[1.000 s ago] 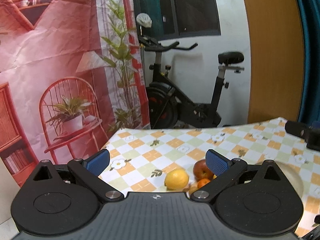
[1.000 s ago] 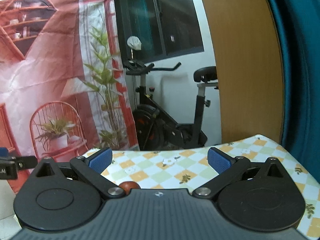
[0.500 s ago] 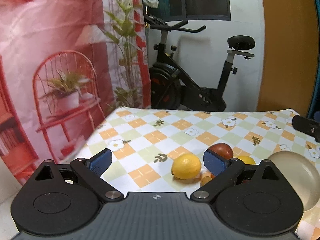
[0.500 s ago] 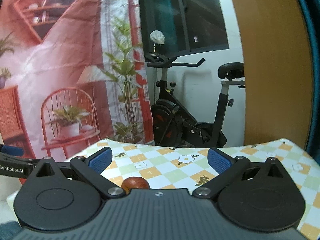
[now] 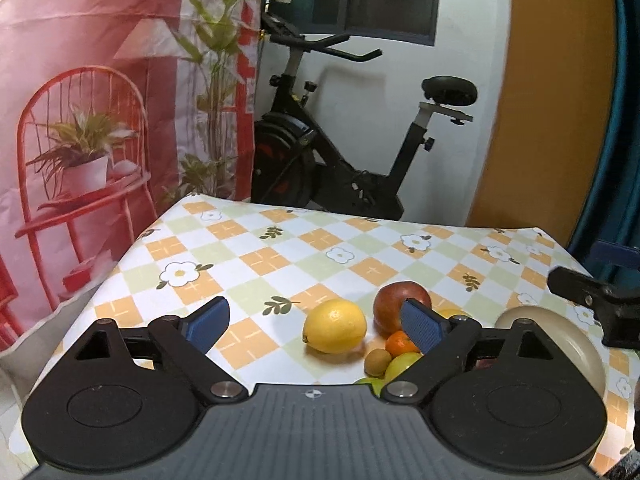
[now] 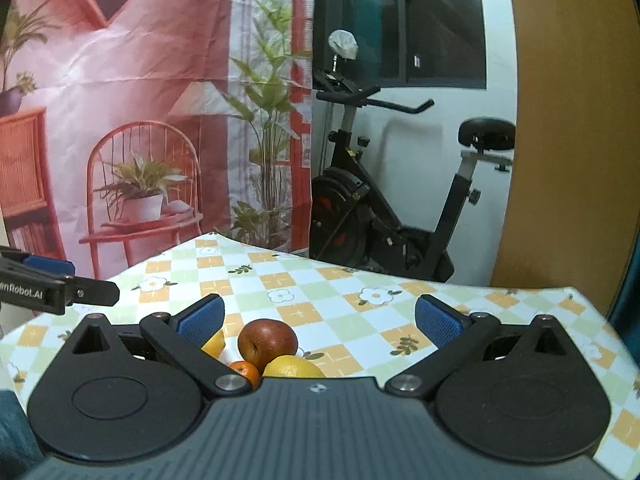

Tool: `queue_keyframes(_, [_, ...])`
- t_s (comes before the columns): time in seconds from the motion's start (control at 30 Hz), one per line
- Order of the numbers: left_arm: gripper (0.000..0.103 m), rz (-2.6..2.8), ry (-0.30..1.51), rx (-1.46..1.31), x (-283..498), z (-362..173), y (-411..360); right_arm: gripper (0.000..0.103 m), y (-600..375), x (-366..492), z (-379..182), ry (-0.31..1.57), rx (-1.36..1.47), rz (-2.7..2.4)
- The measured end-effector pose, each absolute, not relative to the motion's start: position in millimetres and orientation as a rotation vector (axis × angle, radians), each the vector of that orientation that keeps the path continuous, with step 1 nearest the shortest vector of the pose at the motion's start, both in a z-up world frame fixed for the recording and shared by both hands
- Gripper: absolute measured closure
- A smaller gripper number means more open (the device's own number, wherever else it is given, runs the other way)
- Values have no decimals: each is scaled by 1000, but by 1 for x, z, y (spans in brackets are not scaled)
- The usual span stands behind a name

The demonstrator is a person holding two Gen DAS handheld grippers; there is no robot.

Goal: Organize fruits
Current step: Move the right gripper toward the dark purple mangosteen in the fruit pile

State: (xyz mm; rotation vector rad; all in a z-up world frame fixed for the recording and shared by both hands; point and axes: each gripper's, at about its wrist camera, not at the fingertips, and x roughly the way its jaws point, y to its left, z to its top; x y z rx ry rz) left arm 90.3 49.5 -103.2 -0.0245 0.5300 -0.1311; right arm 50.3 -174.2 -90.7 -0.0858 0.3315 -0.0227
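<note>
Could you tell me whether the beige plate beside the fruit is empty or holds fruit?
Cannot tell: the plate shows bare rim, but the left tongs hide its near part.

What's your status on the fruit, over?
Left gripper empty, jaws closing above the lemon. Right gripper open, empty. Fruit pile untouched beside the beige bowl: red apple, small orange, kiwi. Nothing blocking.

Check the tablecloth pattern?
Tablecloth: orange, pale green and white checks with white flowers; clearest in the left wrist view.
</note>
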Motion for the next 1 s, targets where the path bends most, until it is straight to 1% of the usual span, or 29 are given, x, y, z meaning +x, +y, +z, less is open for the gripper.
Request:
queue_keyframes(0.33, [9,-52,522,4,88,-103,47,0,-163,45,-107,376,-91,31])
queue_keyframes(0.7, [9,-98,525,-11,78,-108,48,0,-172,47,-124,475,-9,63])
queue_keyframes(0.8, [10,-106,518,13,74,-113,43,3,-170,40,-128,473,-20,59])
queue_keyframes(0.93, [15,-118,516,50,71,-117,36,9,-170,34,-134,479,-36,54])
queue_keyframes(1.0, [17,-134,510,58,70,-116,34,16,-170,34,-139,482,-43,44])
